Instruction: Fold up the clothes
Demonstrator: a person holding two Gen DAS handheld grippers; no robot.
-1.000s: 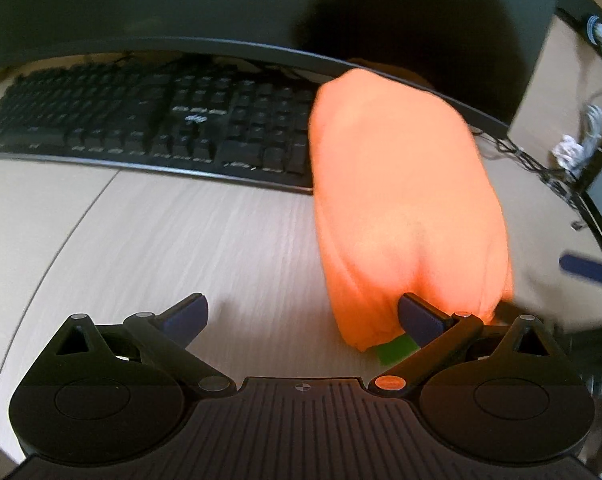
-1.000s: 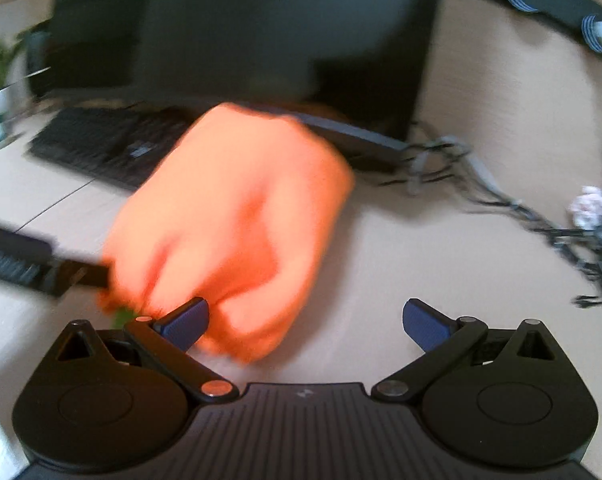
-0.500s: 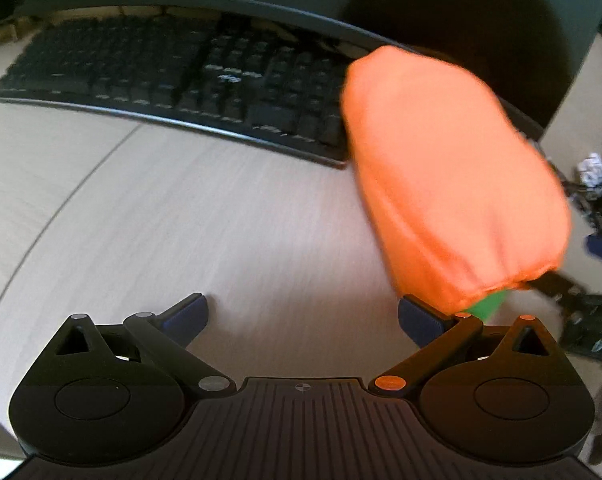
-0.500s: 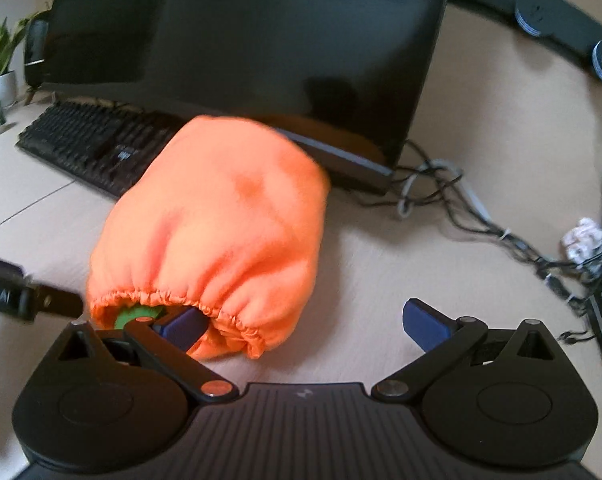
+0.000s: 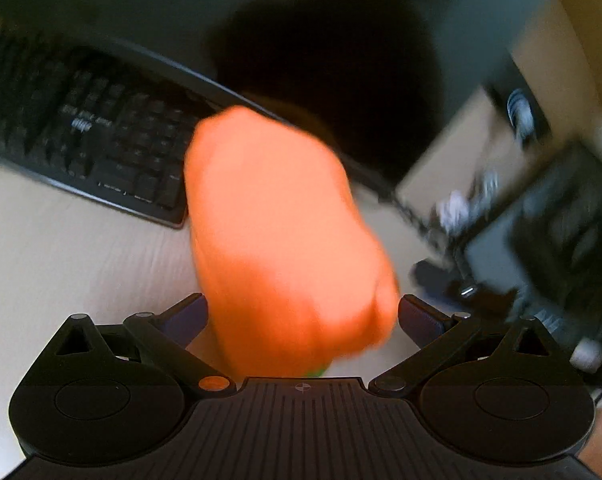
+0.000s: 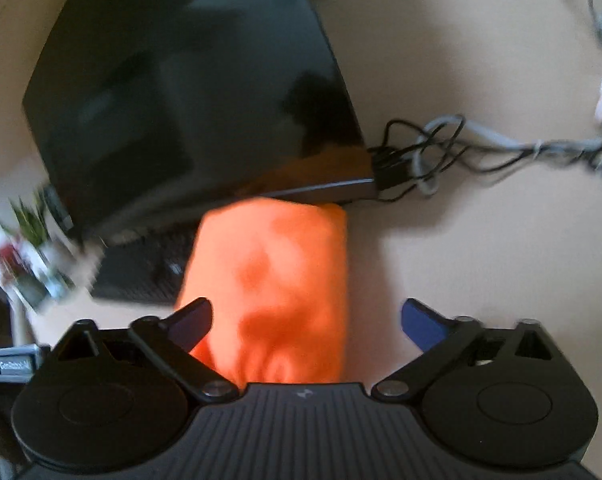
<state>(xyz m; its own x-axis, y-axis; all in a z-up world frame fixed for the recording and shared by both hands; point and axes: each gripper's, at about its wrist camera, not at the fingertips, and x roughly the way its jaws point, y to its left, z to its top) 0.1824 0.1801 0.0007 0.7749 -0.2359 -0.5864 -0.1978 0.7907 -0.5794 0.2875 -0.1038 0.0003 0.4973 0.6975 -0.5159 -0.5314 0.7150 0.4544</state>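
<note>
An orange garment, rolled into a thick bundle (image 5: 277, 220), lies on the pale desk with its far end against the monitor's foot. My left gripper (image 5: 303, 316) is open, and the bundle's near end fills most of the gap between its blue pads. In the right wrist view the same bundle (image 6: 273, 264) runs in between the jaws of my right gripper (image 6: 307, 320). Those jaws have just been closing a little but are still open. The cloth lies against the left finger (image 6: 193, 320) and stays apart from the right one. Both views are blurred.
A black keyboard (image 5: 81, 132) lies left of the bundle, in front of a dark monitor (image 6: 189, 80). Tangled cables (image 6: 441, 148) trail over the desk to the right. A potted plant (image 6: 29, 224) stands at the far left. Bare desk (image 6: 481, 240) shows right of the bundle.
Both grippers have swung and rolled so the orange bundle now sits centred between each pair of jaws instead of off to one side. The right jaws have narrowed slightly.
</note>
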